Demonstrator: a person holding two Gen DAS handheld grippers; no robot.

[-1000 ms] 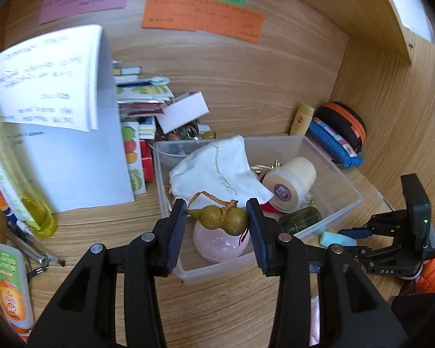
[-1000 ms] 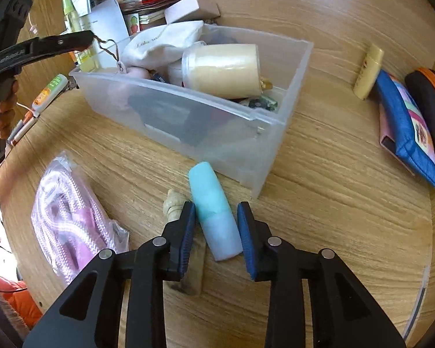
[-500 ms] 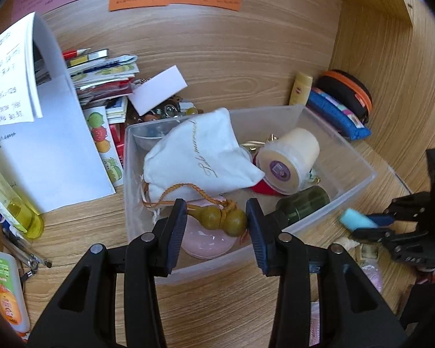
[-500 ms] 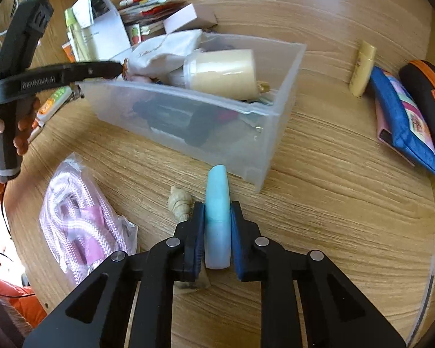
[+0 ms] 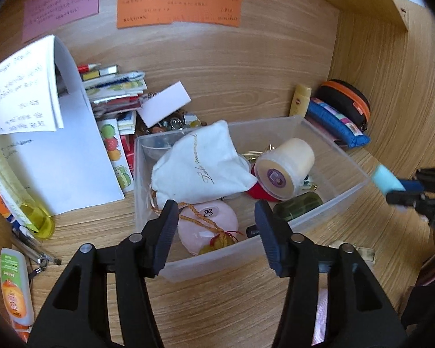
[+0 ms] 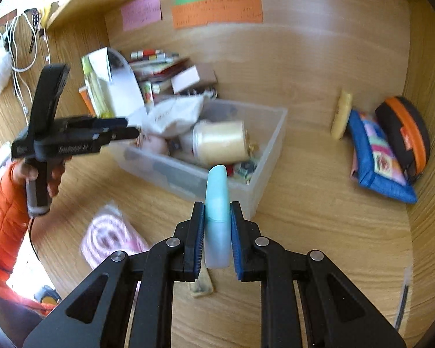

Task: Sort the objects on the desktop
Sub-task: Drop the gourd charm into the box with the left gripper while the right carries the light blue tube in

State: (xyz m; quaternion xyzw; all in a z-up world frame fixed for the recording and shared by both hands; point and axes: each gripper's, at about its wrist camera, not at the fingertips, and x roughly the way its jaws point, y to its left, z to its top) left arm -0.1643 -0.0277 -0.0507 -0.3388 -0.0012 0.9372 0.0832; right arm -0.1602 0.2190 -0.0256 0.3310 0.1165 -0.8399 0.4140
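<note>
Only gold cursive script on the white cloth drawstring pouch [image 5: 200,165] shows, too slanted to read surely

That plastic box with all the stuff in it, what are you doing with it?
Sorting a messy desk into the clear box. The right gripper has its jaws shut on a light-blue tube, held above the desk near the box. The left gripper is open over the box, holding nothing; a little gourd charm lies inside.

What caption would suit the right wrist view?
Right gripper holds a light blue tube above the desk, near the clear bin.
</note>
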